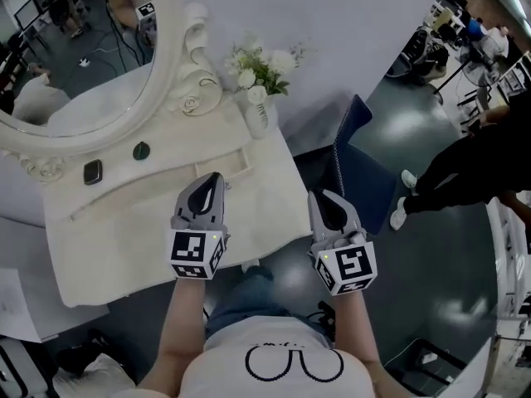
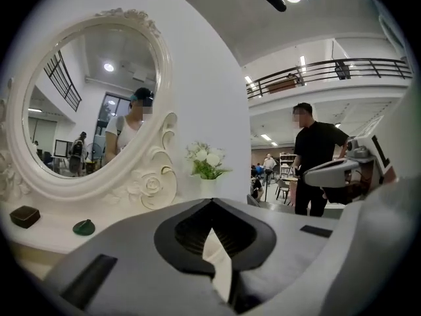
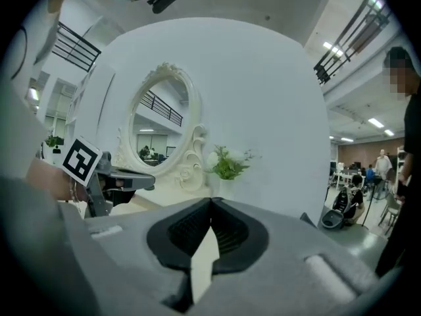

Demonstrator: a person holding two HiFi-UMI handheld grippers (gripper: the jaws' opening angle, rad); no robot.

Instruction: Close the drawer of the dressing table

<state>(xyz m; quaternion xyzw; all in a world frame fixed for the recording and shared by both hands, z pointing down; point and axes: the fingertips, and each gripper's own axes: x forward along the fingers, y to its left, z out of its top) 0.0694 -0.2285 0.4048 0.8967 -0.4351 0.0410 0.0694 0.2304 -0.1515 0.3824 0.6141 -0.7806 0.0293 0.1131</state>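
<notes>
The white dressing table (image 1: 124,239) fills the left of the head view. A small shallow drawer (image 1: 222,162) sticks out of its raised back tier, below the vase. My left gripper (image 1: 213,179) hovers over the tabletop, its tips just in front of that drawer. Its jaws are shut and hold nothing. My right gripper (image 1: 325,197) hangs past the table's right edge, over the floor, also shut and empty. The closed jaws of the left gripper (image 2: 212,201) point toward the vase (image 2: 208,187). The right gripper (image 3: 210,200) faces the mirror (image 3: 161,120) and the left gripper (image 3: 108,176).
An oval mirror (image 1: 83,56) in a carved white frame stands at the back. A vase of white flowers (image 1: 259,98), a small black box (image 1: 93,172) and a green round piece (image 1: 141,150) sit on the table. A blue chair (image 1: 357,164) and a person in black (image 1: 465,172) are at right.
</notes>
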